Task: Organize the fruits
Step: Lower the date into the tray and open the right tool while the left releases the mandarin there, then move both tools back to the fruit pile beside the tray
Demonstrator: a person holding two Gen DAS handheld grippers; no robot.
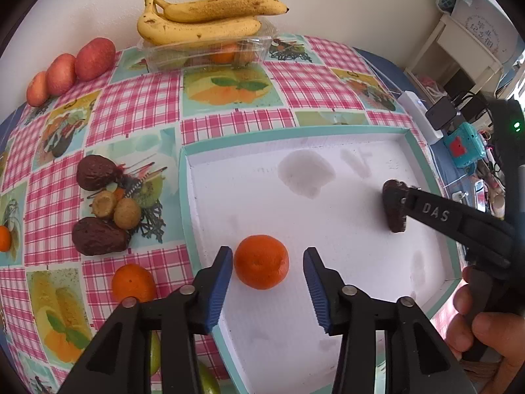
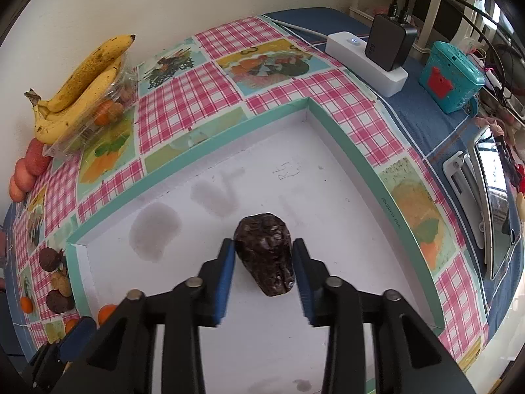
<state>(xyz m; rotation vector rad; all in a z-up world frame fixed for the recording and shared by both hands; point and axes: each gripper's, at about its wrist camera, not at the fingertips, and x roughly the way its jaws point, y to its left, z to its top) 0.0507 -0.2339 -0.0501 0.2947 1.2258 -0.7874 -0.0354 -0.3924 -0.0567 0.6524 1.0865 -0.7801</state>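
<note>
A white tray with a teal rim lies on the checked tablecloth. An orange mandarin rests on the tray floor between the blue pads of my left gripper. That gripper is open, with a gap on the fruit's right side. My right gripper is shut on a dark wrinkled fruit, low over the tray's right part. From the left wrist view, the right gripper reaches in from the right, its dark fruit touching or just above the floor.
Bananas lie on a clear plastic box at the back wall, with red apples to their left. Two dark fruits, small brown fruits and a mandarin sit left of the tray. A power strip and teal box stand right.
</note>
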